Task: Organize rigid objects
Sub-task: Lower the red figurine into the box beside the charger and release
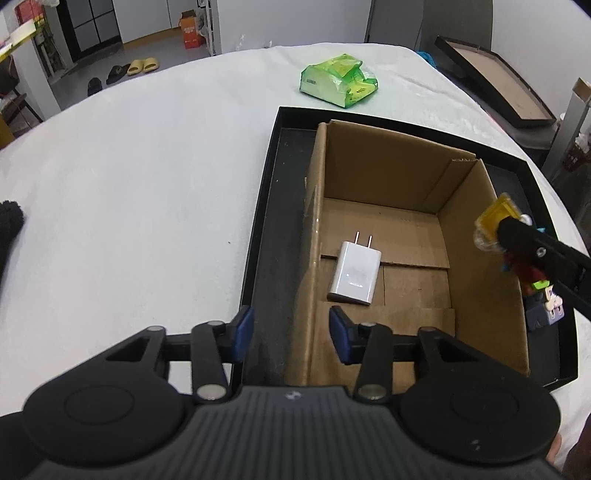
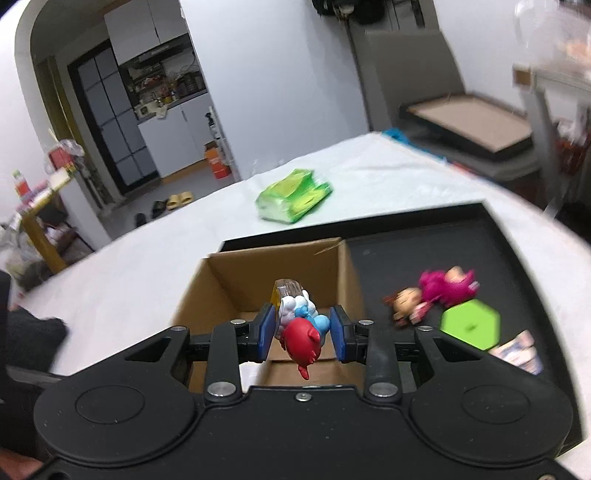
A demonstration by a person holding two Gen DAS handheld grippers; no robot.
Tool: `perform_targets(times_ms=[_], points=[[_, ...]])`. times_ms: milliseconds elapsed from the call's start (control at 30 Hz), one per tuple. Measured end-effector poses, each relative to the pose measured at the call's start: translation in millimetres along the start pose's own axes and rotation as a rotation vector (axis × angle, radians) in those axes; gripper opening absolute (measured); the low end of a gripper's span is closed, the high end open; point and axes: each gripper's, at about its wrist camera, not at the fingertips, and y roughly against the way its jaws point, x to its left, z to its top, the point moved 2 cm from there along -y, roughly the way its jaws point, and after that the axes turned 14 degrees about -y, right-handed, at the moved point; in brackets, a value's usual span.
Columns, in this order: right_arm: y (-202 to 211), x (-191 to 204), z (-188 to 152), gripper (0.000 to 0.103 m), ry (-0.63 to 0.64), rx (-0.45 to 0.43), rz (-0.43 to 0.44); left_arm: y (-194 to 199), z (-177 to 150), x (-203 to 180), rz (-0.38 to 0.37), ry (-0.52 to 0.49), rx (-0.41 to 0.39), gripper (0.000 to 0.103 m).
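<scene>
Over cardboard box (image 2: 236, 284) | right gripper (image 2: 303, 332) clamps toy figure (image 2: 301, 332) | left gripper (image 1: 291, 332) empty, parted

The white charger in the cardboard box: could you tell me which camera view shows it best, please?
The left wrist view: the white charger lies in full sight on the cardboard box floor, prongs pointing away. In the right wrist view it cannot be seen; the right gripper and its toy figure cover much of the box floor.

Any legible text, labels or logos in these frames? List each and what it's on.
None can be read.
Green pack: dark print, too small.
Orange box on the floor: white print, blurred.
Left gripper housing: small emblem, unreadable.
Card in the tray: blurred.
</scene>
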Motion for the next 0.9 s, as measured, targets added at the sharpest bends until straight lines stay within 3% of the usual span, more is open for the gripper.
perform_targets(times_ms=[133,200,467,633,900], points=[[-8,9,-6,0.032,0.033,0.012,-0.01,-5,-1,2,-0.058,0.005,0.023,0.02],[-13,12,-8,0.032,0.043,0.019,-0.022,-5,-1,0,-0.074,-0.005,0.021,0.016],[-19,16,-4,0.033,0.046,-0.035,-0.025,-2,-1,-3,-0.081,-0.023,0.01,0.014],[-14,15,2,0.044,0.054,-0.093,-0.026,-4,-2,-2,-0.083,-0.024,0.017,0.014],[-11,10,-1,0.045,0.048,-0.087,-0.057,1,-1,-5,-0.051,-0.04,0.023,0.015]])
